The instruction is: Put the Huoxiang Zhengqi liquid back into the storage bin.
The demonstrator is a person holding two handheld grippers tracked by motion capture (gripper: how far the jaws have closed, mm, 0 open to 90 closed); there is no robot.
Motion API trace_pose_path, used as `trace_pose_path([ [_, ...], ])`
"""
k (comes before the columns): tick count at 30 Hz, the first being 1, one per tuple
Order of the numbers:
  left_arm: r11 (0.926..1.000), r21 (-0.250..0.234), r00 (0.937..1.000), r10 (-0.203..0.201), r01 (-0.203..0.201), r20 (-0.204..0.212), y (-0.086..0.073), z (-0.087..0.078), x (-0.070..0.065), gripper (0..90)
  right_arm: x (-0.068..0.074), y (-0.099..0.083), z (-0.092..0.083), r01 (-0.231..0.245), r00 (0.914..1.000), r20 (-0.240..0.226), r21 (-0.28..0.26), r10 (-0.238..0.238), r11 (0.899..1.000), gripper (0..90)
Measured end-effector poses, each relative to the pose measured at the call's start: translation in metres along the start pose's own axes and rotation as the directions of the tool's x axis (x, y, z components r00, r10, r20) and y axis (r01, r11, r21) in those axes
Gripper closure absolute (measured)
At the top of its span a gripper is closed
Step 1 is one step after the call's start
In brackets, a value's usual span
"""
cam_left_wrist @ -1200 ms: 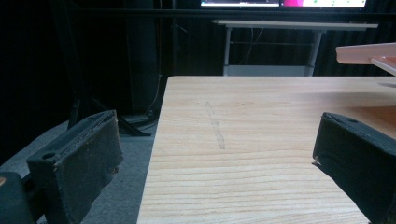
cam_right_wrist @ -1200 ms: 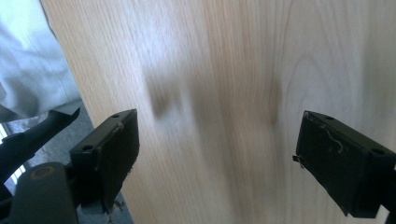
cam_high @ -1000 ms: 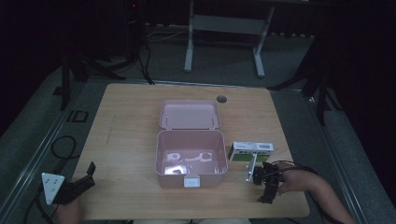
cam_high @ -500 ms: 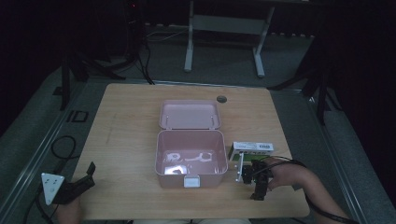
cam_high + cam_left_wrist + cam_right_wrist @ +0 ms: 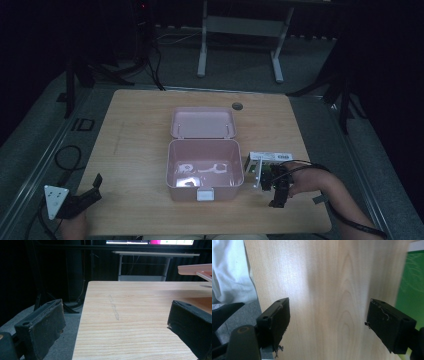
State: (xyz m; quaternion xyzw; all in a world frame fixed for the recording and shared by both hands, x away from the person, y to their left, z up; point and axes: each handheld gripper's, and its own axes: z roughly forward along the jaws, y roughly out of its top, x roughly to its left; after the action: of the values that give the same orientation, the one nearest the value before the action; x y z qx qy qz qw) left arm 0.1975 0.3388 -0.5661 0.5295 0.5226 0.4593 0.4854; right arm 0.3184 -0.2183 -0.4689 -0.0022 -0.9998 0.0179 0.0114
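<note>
With the right tool (image 5: 278,192) standing open and empty over bare tabletop (image 5: 140,130), just right of the open pink box (image 5: 204,167), swing it squarely over the white carton (image 5: 270,158) (left tool (image 5: 92,187) idles open) before closing.

- The table (image 5: 140,140) is pale wood with a fine straight grain and a faint grey streak on its left half.
- The open box (image 5: 204,170), at the middle, is pale pink inside and out, lid (image 5: 202,122) included.
- The flat packet (image 5: 270,157), right of the box, is white with a dark printed label.
- The left gripper (image 5: 95,186) is black with a light grey three-cornered plate.
- The right gripper (image 5: 278,200) is black.
- The floor (image 5: 45,135) is dark grey.
</note>
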Motion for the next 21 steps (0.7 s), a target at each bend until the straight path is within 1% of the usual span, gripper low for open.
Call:
trace_pose_path([
  [4,1.0000,0.001,1.0000,0.001,-0.001,0.000,0.000,0.000,0.000,1.0,-0.004,-0.004,-0.009,-0.002,0.9998,0.017,-0.013,0.002,1.000,20.8],
  [6,1.0000,0.001,1.0000,0.002,-0.002,0.000,0.000,0.000,0.000,1.0,-0.006,-0.006,-0.013,-0.009,0.9997,0.022,-0.025,0.010,1.000,21.9],
  [11,1.0000,0.001,1.0000,0.002,-0.002,0.000,0.000,0.000,0.000,0.9,-0.013,-0.012,-0.027,-0.024,0.9982,0.053,-0.041,0.026,0.999,23.8],
  [15,1.0000,0.001,1.0000,0.001,-0.001,0.000,0.000,0.000,0.000,0.9,-0.021,-0.016,-0.038,-0.037,0.9964,0.074,-0.046,0.040,0.998,25.2],
  [19,1.0000,0.003,1.0000,0.003,-0.003,0.001,0.000,0.000,0.000,1.0,-0.028,-0.020,-0.047,-0.040,0.9948,0.092,-0.049,0.044,0.998,27.8],
  [21,1.0000,0.003,1.0000,0.003,-0.003,0.000,0.000,0.000,-0.001,1.0,-0.032,-0.021,-0.052,-0.044,0.9945,0.093,-0.053,0.048,0.998,29.7],
])
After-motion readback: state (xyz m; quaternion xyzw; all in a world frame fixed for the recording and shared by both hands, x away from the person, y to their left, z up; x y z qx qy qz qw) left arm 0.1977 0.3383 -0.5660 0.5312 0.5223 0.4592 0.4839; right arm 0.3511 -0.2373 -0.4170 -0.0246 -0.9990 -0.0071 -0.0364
